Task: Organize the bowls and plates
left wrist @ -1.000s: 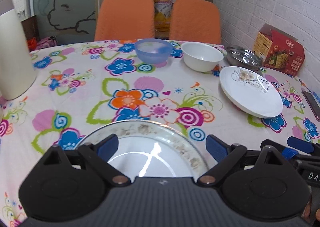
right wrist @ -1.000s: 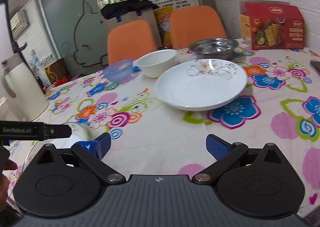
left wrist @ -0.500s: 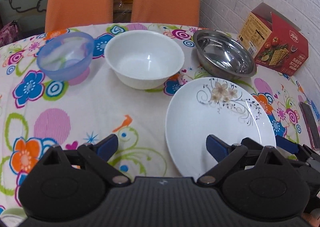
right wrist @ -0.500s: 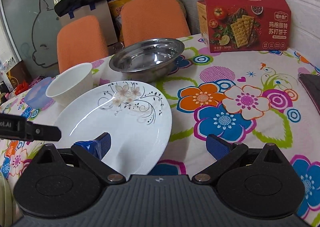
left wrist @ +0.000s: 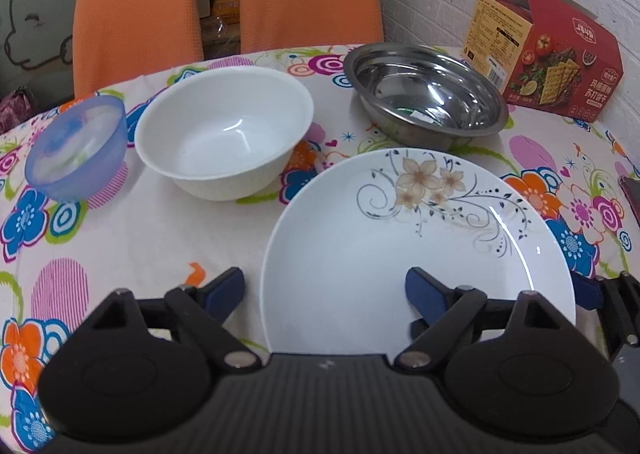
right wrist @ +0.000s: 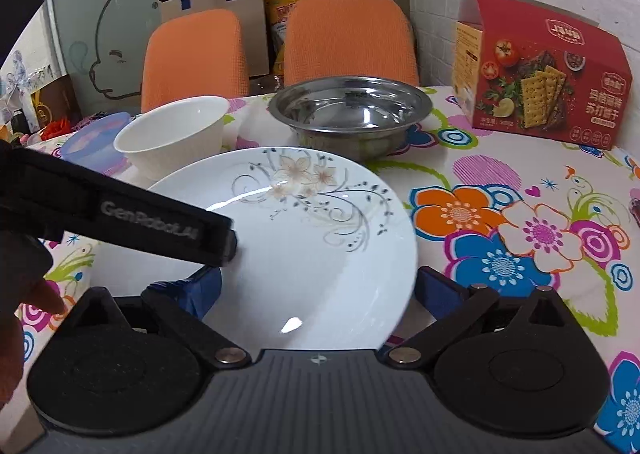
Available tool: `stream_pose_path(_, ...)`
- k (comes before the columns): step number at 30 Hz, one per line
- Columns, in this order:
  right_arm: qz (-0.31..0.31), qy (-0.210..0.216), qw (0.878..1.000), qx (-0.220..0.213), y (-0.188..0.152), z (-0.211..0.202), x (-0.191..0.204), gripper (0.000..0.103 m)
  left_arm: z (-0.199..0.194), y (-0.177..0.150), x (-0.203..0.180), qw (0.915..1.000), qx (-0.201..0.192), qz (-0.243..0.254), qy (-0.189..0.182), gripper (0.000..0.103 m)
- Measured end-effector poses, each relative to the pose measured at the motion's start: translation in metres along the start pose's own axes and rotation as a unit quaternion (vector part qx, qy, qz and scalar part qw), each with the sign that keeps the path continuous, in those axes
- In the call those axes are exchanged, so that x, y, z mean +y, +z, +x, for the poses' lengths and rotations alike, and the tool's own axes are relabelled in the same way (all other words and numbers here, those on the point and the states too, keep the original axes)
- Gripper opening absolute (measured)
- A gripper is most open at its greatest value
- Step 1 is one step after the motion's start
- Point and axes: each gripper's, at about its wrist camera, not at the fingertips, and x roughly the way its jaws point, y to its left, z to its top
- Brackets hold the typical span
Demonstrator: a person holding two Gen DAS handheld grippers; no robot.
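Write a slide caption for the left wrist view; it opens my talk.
Open left tool poised over floral plate, with white bowl and steel bowl behind.

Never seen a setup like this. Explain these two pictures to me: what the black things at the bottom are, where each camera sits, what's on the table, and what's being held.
The black shapes are two hand-held grippers; each carries a camera looking along its fingers. One picture comes from the left gripper, one from the right gripper. Both are open and hold nothing, closing in on the flowered plate. Behind it on the floral tablecloth stand a white bowl, a blue bowl, a steel bowl and a red cracker box.
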Motion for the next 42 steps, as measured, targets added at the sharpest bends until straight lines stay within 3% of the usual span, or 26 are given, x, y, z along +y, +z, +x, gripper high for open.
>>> stream_pose_path(1, -0.006, 0.001, 1.000, 0.000, -0.001, 0.000, 0.005, 0.091, -0.001, 0.000, -0.002, 1.0000, -0.001, 0.003, -0.003, 0.078)
stream_pose_path(13, 0.037, 0.002, 0.999, -0.011, -0.002, -0.010, 0.007, 0.091, -0.016, -0.006, -0.007, 1.0000, -0.002, 0.006, -0.005, 0.067)
stream_pose_path(25, 0.028, 0.006, 0.999, -0.040, -0.009, -0.048, 0.029, 0.091, -0.059, -0.027, 0.008, 0.9994, -0.028, -0.012, -0.015, 0.067)
stream_pose_path(33, -0.008, 0.039, 0.997, -0.067, -0.008, -0.088, 0.078, 0.091, -0.124, -0.056, 0.056, 0.9965, -0.059, -0.060, -0.003, 0.067)
stream_pose_path(42, -0.046, 0.126, 0.989, -0.063, -0.032, -0.118, 0.167, 0.091, -0.190, -0.131, 0.137, 0.9888, -0.073, -0.116, 0.060, 0.068)
